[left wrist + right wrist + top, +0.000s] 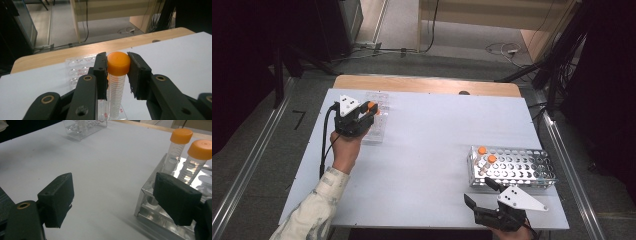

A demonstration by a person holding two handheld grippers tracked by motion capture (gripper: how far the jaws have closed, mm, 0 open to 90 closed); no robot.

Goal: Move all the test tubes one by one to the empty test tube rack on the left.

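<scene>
From the high view I have my left gripper (371,111) clamped on an orange-capped centrifuge tube (371,106) directly over the clear plastic rack (377,120) at the far left of the table (422,145), while my right gripper (482,192) waits with its jaws spread wide just short of the metal tube rack (513,168), which carries two more capped tubes in the corner nearest it. In the left gripper view the pads (101,72) pinch the tube by its orange cap (118,63) alone, and the graduated body hangs straight down toward the clear rack below the jaws; I judge that a cap-only hold lets the tube swing or slip, so its tip could catch a well rim and tip the light rack or drop. In the right gripper view the open jaws frame bare table, with the metal rack touching distance off the right-hand jaw; any careless drift that way could nudge it and rattle the two standing tubes (178,146).
</scene>
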